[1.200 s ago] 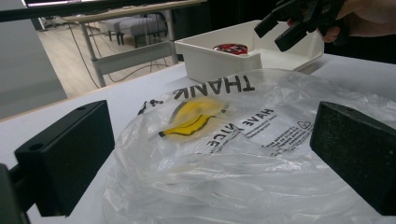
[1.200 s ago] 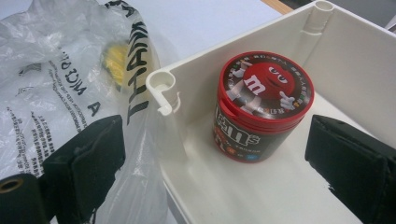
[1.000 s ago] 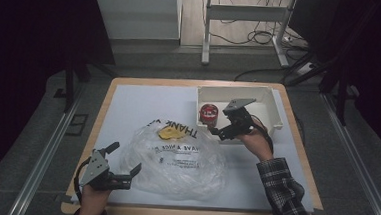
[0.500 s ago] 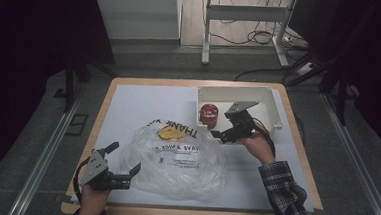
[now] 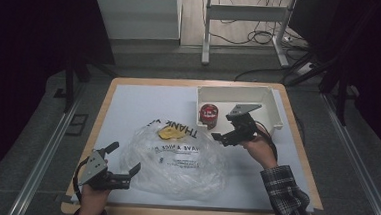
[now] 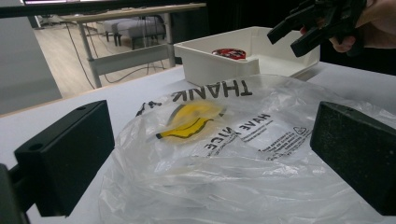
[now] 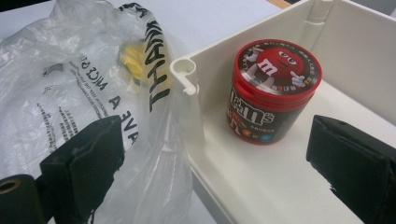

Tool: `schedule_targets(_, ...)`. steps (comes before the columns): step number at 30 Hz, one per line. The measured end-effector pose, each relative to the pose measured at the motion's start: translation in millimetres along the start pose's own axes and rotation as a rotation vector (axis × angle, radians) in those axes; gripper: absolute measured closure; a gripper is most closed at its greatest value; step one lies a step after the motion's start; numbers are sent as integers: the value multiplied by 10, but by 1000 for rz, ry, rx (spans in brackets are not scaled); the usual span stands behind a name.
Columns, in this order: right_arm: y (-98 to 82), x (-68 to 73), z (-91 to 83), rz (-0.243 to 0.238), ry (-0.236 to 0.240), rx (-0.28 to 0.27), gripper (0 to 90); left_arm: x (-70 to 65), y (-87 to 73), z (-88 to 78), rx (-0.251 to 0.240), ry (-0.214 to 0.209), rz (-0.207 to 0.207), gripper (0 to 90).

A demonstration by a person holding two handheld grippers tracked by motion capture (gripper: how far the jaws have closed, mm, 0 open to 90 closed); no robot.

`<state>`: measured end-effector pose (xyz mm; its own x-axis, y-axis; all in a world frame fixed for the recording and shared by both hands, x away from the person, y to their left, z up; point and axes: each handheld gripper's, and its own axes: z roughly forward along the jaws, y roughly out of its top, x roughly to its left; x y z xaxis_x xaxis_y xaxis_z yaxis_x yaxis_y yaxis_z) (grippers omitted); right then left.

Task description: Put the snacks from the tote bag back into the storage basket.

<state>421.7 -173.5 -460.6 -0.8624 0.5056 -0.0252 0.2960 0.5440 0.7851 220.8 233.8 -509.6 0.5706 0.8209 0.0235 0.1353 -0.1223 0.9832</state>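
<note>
Right gripper view shows the red candy tub (image 7: pixel 273 91) standing upright in the near-left corner of the white bin (image 7: pixel 355 56), lid on, touching neither jaw. The right hand-held gripper (image 7: pixel 224 163) is released: its jaws stand wide and have just been opening a little further, with nothing pressed between them. One jaw hangs over the bin floor beside the tub; the other hangs outside the bin wall, above the clear plastic bag (image 7: pixel 79 84).

Judged from this layout, the tub has not been picked up. What is left is grasping it, lifting it clear of the bin and, probably, placing it in the bag.

On the high view, the bag (image 5: pixel 175 156) lies crumpled on the desk (image 5: pixel 128 103), just beside the bin (image 5: pixel 274 105). The left hand-held gripper (image 5: pixel 119 171) waits at the bag's edge farthest from the bin, jaws released, not gripping the plastic.
</note>
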Motion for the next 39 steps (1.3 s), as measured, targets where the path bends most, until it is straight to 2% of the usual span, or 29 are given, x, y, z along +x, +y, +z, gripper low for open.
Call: schedule_targets(39, -190, 292, -353, -14, -23, -34, 32, 17, 2, -28, -23, -2, -20, 0)
